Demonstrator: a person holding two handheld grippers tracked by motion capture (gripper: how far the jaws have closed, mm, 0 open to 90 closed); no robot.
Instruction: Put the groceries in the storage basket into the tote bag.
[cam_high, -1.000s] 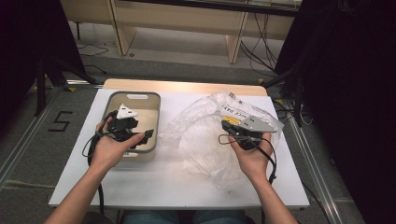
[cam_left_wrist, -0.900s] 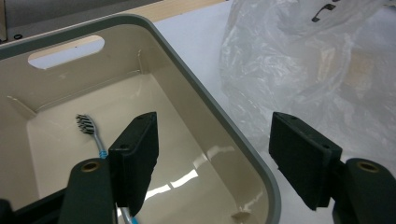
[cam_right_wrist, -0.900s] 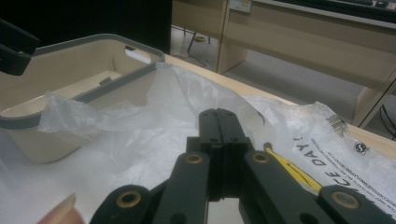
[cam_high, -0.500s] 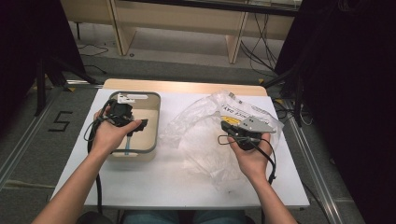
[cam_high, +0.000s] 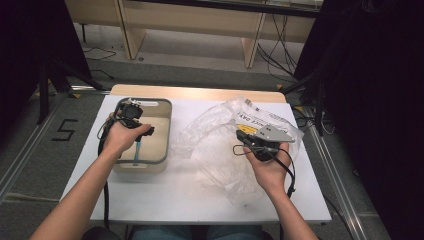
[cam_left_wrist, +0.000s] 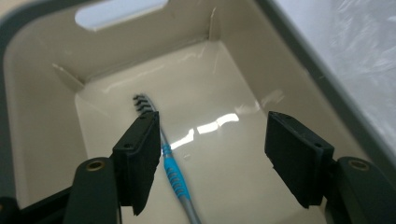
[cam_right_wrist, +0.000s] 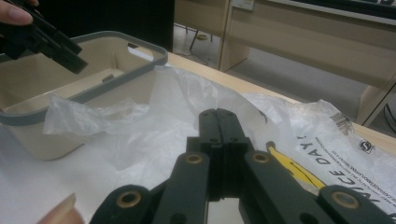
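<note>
Comparing high view w/ a sec ago: left gripper has moved over the bin; toothbrush lies inside. Left gripper view: jaws apart, empty, toothbrush on bin floor beside one jaw — drop looks done. Right gripper view: right gripper closed, nothing visibly held, over plastic bag.

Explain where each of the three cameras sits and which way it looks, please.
High view: above the table's near side, looking forward and down; both forearms, left gripper, right gripper.
Left gripper view: on that gripper, looking into the beige plastic bin at the blue-handled toothbrush; open jaws.
Right gripper view: low, across the clear crinkled plastic bag; shut jaws.
Shared: all see the bin.
</note>
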